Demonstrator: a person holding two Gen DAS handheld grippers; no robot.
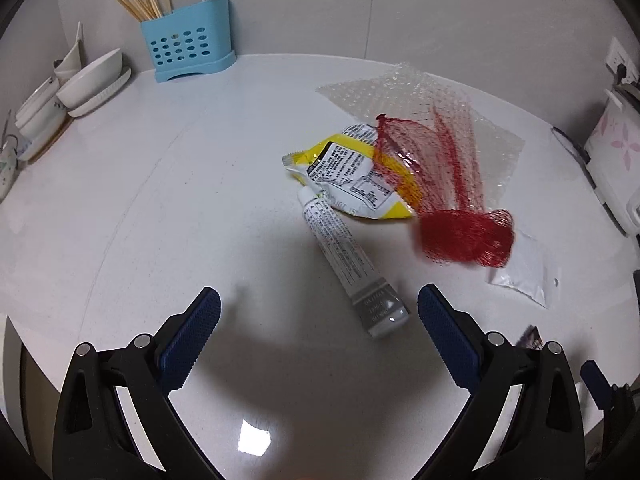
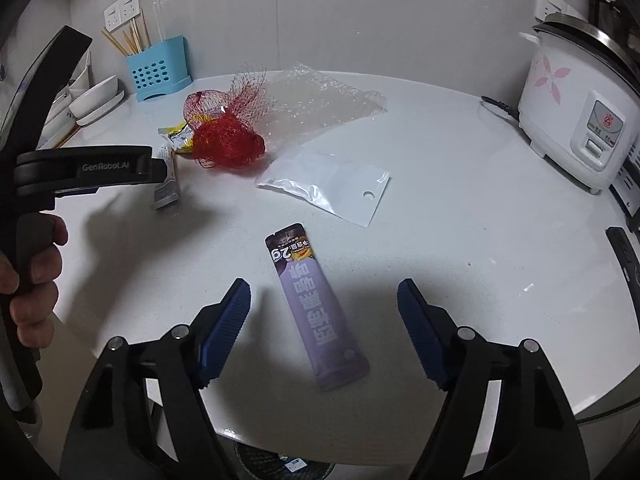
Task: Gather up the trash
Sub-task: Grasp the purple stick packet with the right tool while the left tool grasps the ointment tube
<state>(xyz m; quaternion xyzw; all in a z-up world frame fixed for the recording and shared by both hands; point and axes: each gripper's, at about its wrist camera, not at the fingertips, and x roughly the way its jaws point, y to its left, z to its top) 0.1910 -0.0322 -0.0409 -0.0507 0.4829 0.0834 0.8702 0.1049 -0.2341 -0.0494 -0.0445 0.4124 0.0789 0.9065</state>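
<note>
Trash lies on a white counter (image 1: 160, 200). In the left wrist view a white squeezed tube (image 1: 348, 260) lies just ahead of my open, empty left gripper (image 1: 319, 312), nearer its right finger. Beyond it are a yellow snack wrapper (image 1: 352, 176), a red mesh net (image 1: 452, 208), a bubble-wrap sheet (image 1: 400, 92) and a white plastic pouch (image 1: 524, 268). In the right wrist view a purple sachet (image 2: 316, 308) lies between the fingers of my open, empty right gripper (image 2: 324, 300). The pouch (image 2: 328, 188), the net (image 2: 228, 144) and the left gripper's body (image 2: 84, 168) show there too.
A blue utensil holder with chopsticks (image 1: 188, 44) and stacked white bowls (image 1: 88, 84) stand at the back left. A white rice cooker (image 2: 576, 108) with its cord stands at the right. The counter's front edge (image 2: 600, 404) curves close to my right gripper.
</note>
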